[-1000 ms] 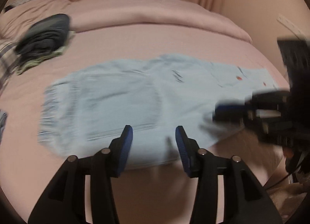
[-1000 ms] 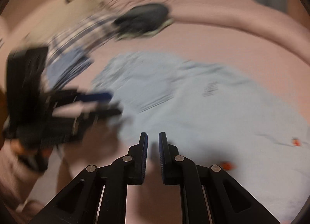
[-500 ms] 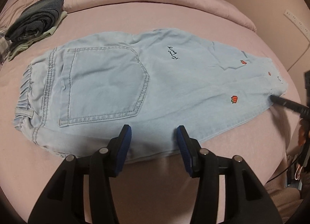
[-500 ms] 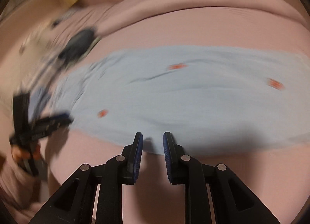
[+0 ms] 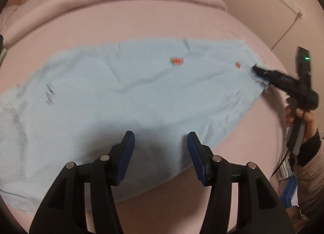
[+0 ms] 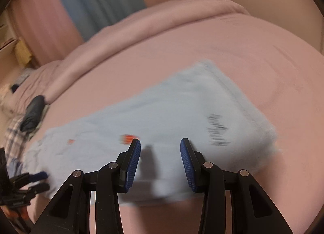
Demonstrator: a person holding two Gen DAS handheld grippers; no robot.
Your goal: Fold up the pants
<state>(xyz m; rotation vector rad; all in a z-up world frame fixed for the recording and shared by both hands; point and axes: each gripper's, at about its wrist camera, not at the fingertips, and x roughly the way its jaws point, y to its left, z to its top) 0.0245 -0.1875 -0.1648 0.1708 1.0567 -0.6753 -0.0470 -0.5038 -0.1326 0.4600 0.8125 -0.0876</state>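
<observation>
Pants: light-blue pants point(image 5: 141, 96) lie flat on the pink bed point(image 5: 141, 25), long axis running side to side

Left gripper: left gripper point(image 5: 160, 153) spread and opening, nothing pinched, poised above the near long edge

Right gripper: right gripper point(image 6: 160, 161) opening, empty, over the cloth

Nearer: in the left view the other gripper's tip sits at the cuff end

Change: half a second back the pocket showed; now strawberries fill the left view

A: Your left gripper point(image 5: 160, 153) points steeply down, jaws opening, nothing between the blue pads point(image 5: 126, 154).

B: And your right gripper point(image 6: 160, 160)?

A: Also angled down, jaws opening, nothing pinched; your hand point(image 5: 299, 116) grips its handle at far right.
</observation>
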